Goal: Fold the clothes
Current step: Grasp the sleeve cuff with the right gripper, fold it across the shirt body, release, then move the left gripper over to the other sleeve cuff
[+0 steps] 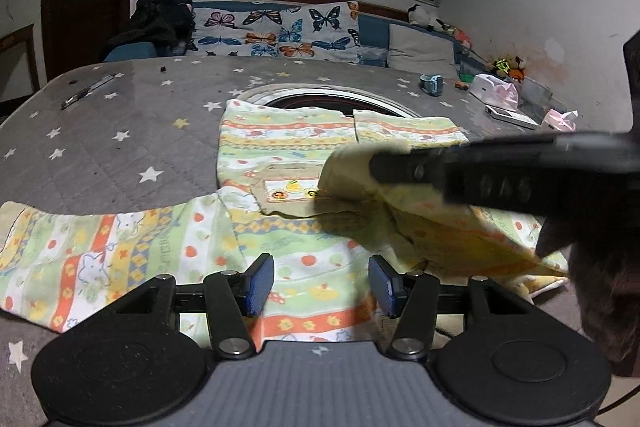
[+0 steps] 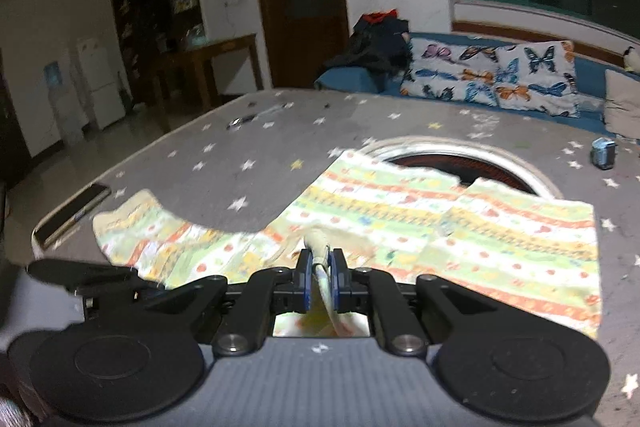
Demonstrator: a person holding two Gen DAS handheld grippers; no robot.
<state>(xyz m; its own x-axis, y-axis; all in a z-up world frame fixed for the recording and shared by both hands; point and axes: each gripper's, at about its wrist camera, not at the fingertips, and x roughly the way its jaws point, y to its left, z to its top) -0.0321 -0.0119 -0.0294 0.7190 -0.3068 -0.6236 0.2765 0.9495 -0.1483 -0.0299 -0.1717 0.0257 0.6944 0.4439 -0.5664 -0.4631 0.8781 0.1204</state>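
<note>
Left gripper (image 1: 321,281) hangs half open just over the striped shirt (image 1: 280,155), nothing between its pads. Right gripper (image 2: 320,273) pinches the shirt's sleeve, lifted across the body. Garment lies on the star-patterned table (image 1: 100,131), sofa (image 2: 452,67) beyond.

A grey star-printed table (image 1: 120,155) carries the spread patterned shirt (image 1: 280,147), a pen (image 1: 86,91) and tissue packs (image 1: 496,93).
</note>
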